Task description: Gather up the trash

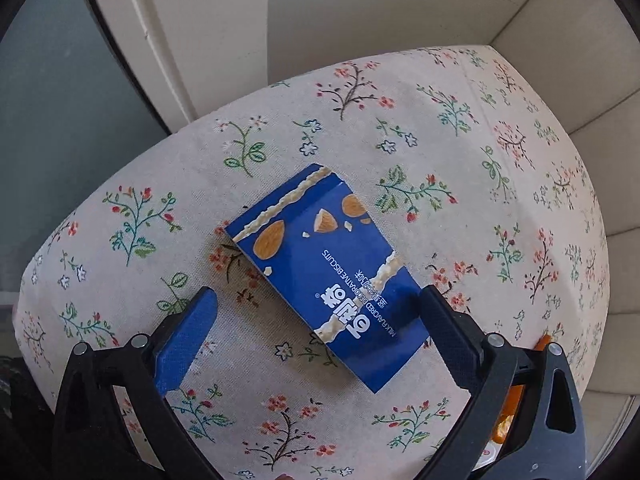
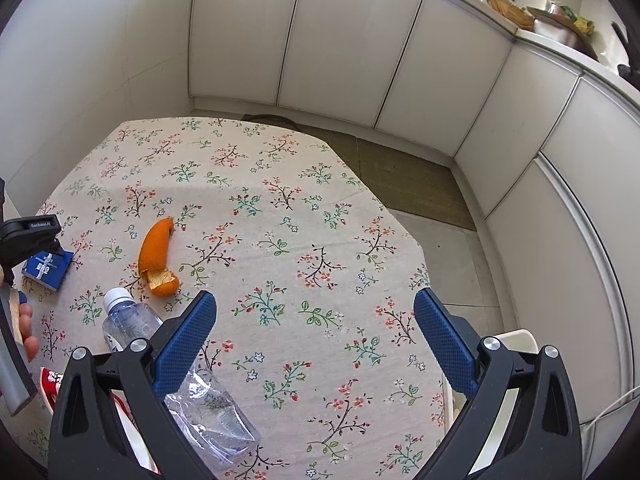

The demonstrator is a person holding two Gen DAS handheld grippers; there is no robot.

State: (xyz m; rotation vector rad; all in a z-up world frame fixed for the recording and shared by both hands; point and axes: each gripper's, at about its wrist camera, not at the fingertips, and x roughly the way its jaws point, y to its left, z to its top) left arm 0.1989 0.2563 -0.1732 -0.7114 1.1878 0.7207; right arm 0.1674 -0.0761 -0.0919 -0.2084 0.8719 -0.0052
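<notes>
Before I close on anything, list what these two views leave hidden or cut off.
- Blue biscuit box: in the left wrist view its near right corner sits behind the left gripper's finger; contact cannot be judged.
- Clear plastic bottle: in the right wrist view its middle is covered by the right gripper's finger.
- Red wrapper: mostly hidden by the gripper body.
- Orange peel: whole here; only slivers show in the left wrist view.

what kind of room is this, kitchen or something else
Most likely a home kitchen or dining corner: white cabinet doors run under a counter cluttered with kitchen items, and a table with a floral tablecloth holds food trash such as orange peel.
</notes>
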